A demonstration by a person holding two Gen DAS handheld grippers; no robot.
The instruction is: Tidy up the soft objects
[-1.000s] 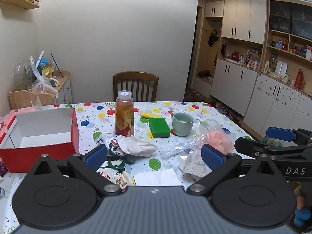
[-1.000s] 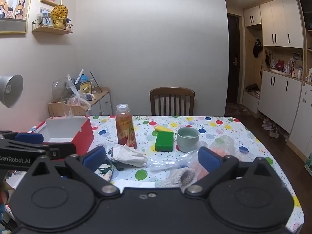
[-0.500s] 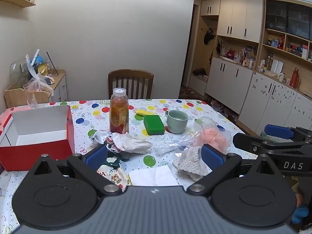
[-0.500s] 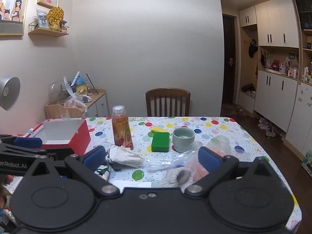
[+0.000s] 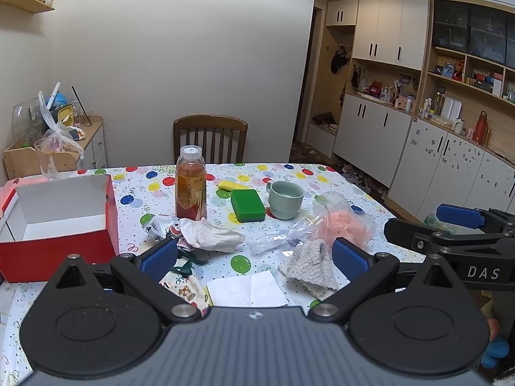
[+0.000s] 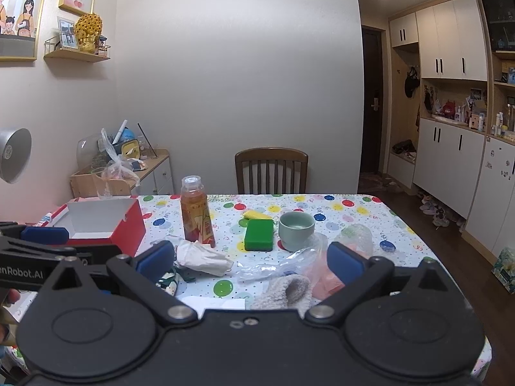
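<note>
Your left gripper (image 5: 254, 254) and right gripper (image 6: 249, 259) both hang above the near edge of the table (image 5: 283, 170), jaws spread wide with nothing between the blue pads.

The soft things lie scattered in front of you. A grey knitted cloth (image 5: 309, 265) sits just ahead of your left gripper's right pad, with a pink mesh sponge (image 5: 346, 225) behind it, half inside a crumpled clear plastic bag (image 5: 289, 230). A white cloth (image 5: 209, 236) lies crumpled at the foot of the juice bottle (image 5: 190, 186). The red box (image 5: 61, 244), open with a white inside, stands at the left side of the table.

Hard things stand among them: the upright bottle, a green sponge block (image 5: 248, 205) with a yellow piece (image 5: 230, 185) just behind it, and a pale green cup (image 5: 285, 199) beside the block. A white paper (image 5: 248, 289) lies flat near the table edge, and a dark green ribbon (image 5: 185, 262) curls by the left pad. A wooden chair (image 5: 210, 138) stands at the far side.

The left view shows your right gripper from the side at the right edge. The right view shows your left gripper's arm crossing in front of the red box (image 6: 106, 225), hiding its lower near face, and it shows the knitted cloth (image 6: 285, 291) bunched up close under the camera.
</note>
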